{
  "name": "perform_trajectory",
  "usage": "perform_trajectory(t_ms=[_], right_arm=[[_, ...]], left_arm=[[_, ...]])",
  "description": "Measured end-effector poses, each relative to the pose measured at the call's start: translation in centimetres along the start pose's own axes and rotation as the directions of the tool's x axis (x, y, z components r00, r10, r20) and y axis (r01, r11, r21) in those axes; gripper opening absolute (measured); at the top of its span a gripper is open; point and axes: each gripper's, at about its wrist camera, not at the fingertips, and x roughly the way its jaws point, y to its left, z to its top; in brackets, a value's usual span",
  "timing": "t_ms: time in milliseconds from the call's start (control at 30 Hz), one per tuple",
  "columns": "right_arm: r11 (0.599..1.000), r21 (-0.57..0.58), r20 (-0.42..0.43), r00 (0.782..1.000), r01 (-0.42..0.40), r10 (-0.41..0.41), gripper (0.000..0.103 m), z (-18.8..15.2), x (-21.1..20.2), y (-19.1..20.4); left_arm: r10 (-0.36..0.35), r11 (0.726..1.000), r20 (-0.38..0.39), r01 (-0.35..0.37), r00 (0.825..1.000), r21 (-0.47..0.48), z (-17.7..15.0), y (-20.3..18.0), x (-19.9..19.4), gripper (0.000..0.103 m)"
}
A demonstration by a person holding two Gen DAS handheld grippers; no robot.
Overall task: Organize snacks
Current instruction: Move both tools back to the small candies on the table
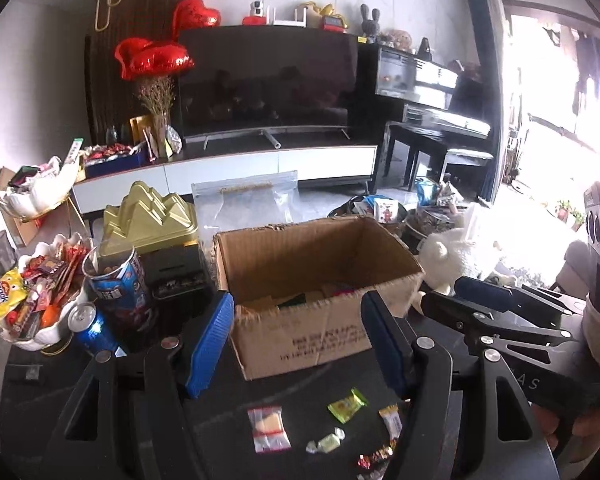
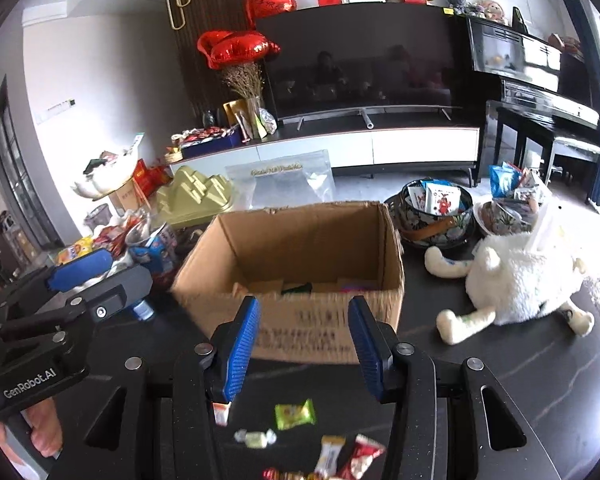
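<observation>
Left wrist view: left gripper fingers spread, nothing pinched between them. Cardboard box dead ahead on the dark desk, open top, a few snacks already inside. Loose candies nearer than the fingertips: clear packet, green candy, pale twist-wrapped sweet.

Right wrist view: right gripper fingers parted too, gap empty, narrower than the left pair. Green candy just below and between the fingertips, long axis running across the gap. Right hand looks nearer to it. Plush toy off to the right, beside the box.
</observation>
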Motion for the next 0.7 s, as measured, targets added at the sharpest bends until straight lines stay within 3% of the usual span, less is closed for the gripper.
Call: perform_trajectory(t_ms=[300,700], right_arm=[[0.999,0.035,0.005,1.000,-0.011,0.010,0.047,-3.5,-2.9,-0.6],[0.998,0.057,-0.019,0.999,0.029,-0.028,0.047,-8.1,-3.5,-1.9]], left_arm=[[-0.024,0.999,0.019,0.024,1.000,0.034,-3.1,-2.0,-2.8,0.068],[-0.040,0.998,-0.009,0.041,0.999,0.046,-7.5,-3.7,-2.6,0.068]])
